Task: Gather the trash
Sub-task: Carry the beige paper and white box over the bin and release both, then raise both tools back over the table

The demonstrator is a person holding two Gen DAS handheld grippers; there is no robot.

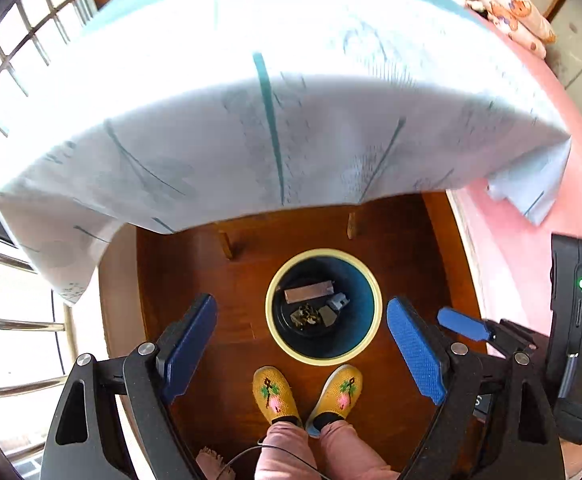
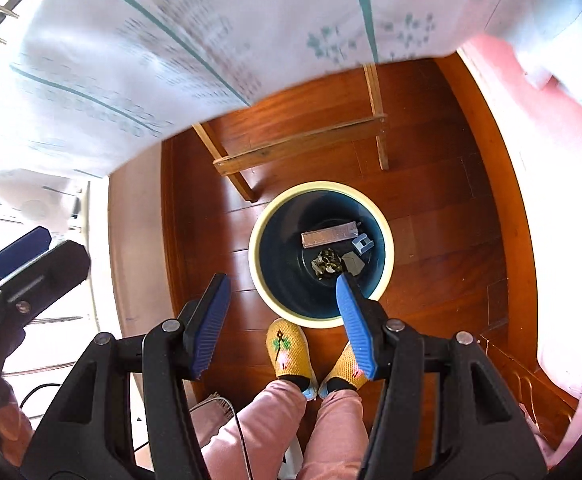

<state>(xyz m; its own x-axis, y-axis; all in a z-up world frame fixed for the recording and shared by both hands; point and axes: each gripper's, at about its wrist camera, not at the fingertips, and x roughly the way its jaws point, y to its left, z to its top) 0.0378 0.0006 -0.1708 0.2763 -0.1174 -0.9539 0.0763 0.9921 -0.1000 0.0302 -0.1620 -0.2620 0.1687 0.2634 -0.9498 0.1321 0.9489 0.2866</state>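
Both of my grippers hang above the trash bin [image 1: 323, 307], pointing steeply down at the wooden floor [image 1: 211, 280]. My left gripper [image 1: 303, 344] is spread wide with nothing between its blue pads. My right gripper [image 2: 285, 322] is also released and empty, its jaws well apart; one of its fingertips [image 2: 347, 292] overlaps the bin's near rim in the right wrist view, but I judge it is above the rim, not touching.

What could go wrong from here: the cloth-covered table [image 1: 251, 120] stands just beyond the bin, and its hanging cloth edge is close overhead. If I swing up toward it carelessly, a finger could snag the cloth and drag whatever lies at the far end. My own feet, in yellow slippers [image 1: 275, 392], stand right against the bin, so a step forward could knock it over and spill what is collected. The two grippers are also near each other and could collide.

The trash itself sits at the bottom of the bin: a long flat silvery wrapper [image 2: 329, 236], a small grey-blue folded piece [image 2: 362, 245], and a crumpled dark wad [image 2: 327, 266] beside a greyish scrap. The bin is dark blue inside with a pale cream rim and stands upright, mostly unfilled.
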